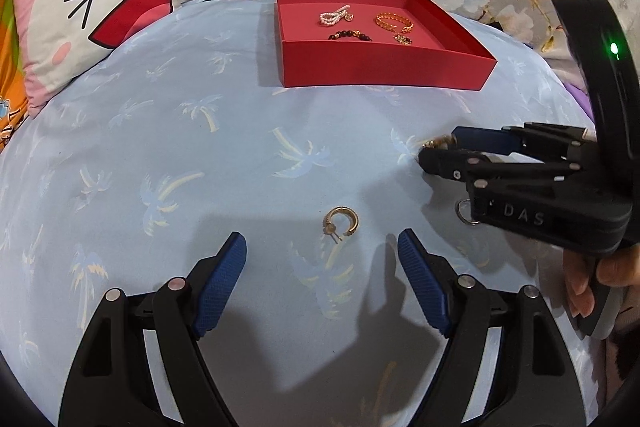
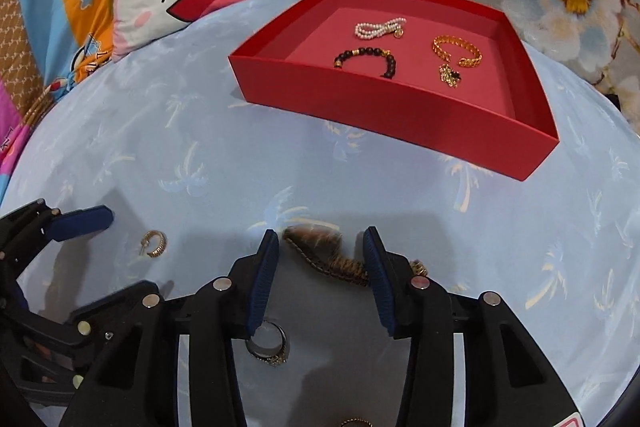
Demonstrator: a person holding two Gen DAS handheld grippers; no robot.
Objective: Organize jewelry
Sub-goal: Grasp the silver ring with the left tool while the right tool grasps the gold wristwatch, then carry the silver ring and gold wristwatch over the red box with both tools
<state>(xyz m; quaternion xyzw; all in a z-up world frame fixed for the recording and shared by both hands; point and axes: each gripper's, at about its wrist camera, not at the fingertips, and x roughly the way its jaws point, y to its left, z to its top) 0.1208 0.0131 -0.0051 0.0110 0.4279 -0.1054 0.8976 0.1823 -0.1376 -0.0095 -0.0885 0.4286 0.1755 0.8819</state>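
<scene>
On the bed point(image 1: 200, 147), a red tray point(image 1: 380, 71) sits on the palm-print sheet and serves as the landmark. Inside it lie a pearl bracelet point(image 2: 378, 27), a black bead bracelet point(image 2: 368, 59), a gold chain bracelet point(image 2: 456, 51) and a small gold charm point(image 2: 450, 75). In front of the tray, the left gripper point(image 1: 320, 259) stands with its fingers apart, a gold hoop earring point(image 1: 341, 223) on the sheet just ahead of its tips. Also in front of the tray, the right gripper point(image 2: 322, 259) has its fingers apart around a brown braided bracelet point(image 2: 324, 255), not clamped. A ring point(image 2: 269, 345) lies further from the tray, beneath that gripper.
</scene>
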